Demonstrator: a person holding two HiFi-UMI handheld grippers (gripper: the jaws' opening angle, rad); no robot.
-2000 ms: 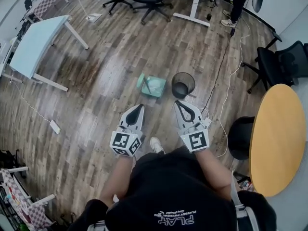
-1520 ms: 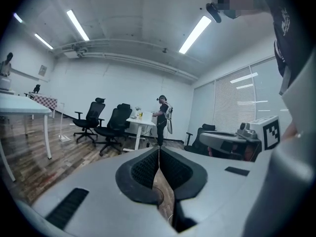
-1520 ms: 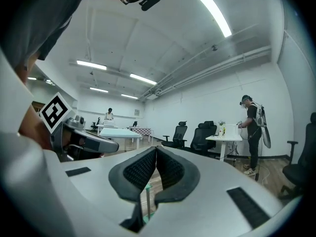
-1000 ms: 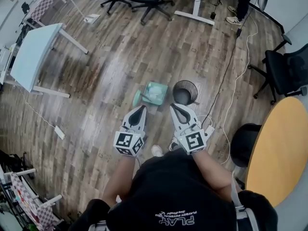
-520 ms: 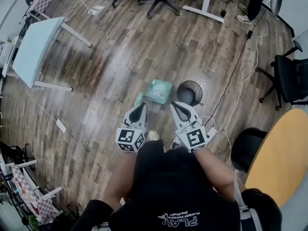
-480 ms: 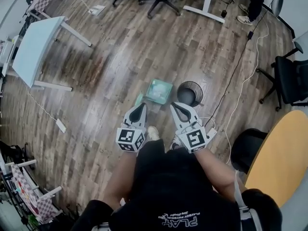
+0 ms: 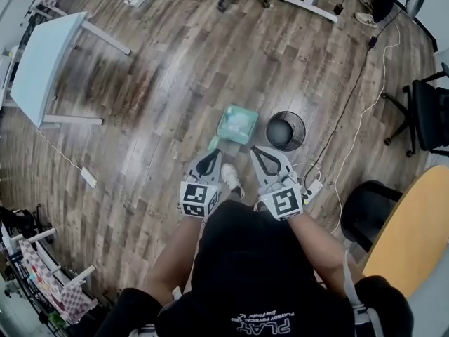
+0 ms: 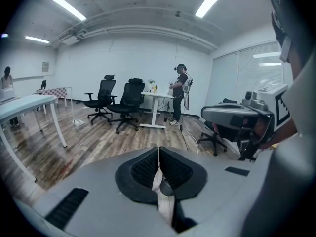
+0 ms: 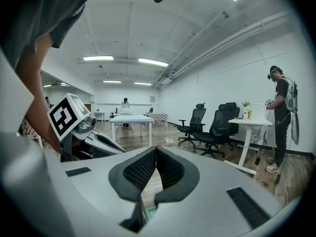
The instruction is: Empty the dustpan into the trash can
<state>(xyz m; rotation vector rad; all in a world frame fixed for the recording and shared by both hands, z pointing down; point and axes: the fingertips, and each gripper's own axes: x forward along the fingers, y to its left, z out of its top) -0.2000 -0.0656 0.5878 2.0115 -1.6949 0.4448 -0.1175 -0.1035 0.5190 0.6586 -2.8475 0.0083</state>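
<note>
A teal dustpan [image 7: 237, 123] lies on the wooden floor, its handle end pointing toward me. To its right, close by, stands a black mesh trash can [image 7: 285, 130]. In the head view my left gripper [image 7: 210, 154] is shut and holds nothing, its tip just short of the dustpan's handle end. My right gripper [image 7: 257, 150] is also shut and holds nothing, near the trash can's near-left side. The left gripper view shows the left gripper [image 8: 159, 150] with its pads pressed together. In its own view the right gripper [image 9: 155, 149] has its tips meeting, and a teal sliver shows below them.
A white table [image 7: 42, 55] stands at the upper left and a round yellow table [image 7: 414, 237] at the right, with a black seat [image 7: 365, 209] beside it. Cables [image 7: 351, 104] and a power strip [image 7: 312, 188] lie right of the trash can. My shoe [image 7: 230, 177] shows between the grippers.
I have stepped closer to the dustpan and trash can. Both grippers have sunk and moved forward toward them, and both stayed shut.
</note>
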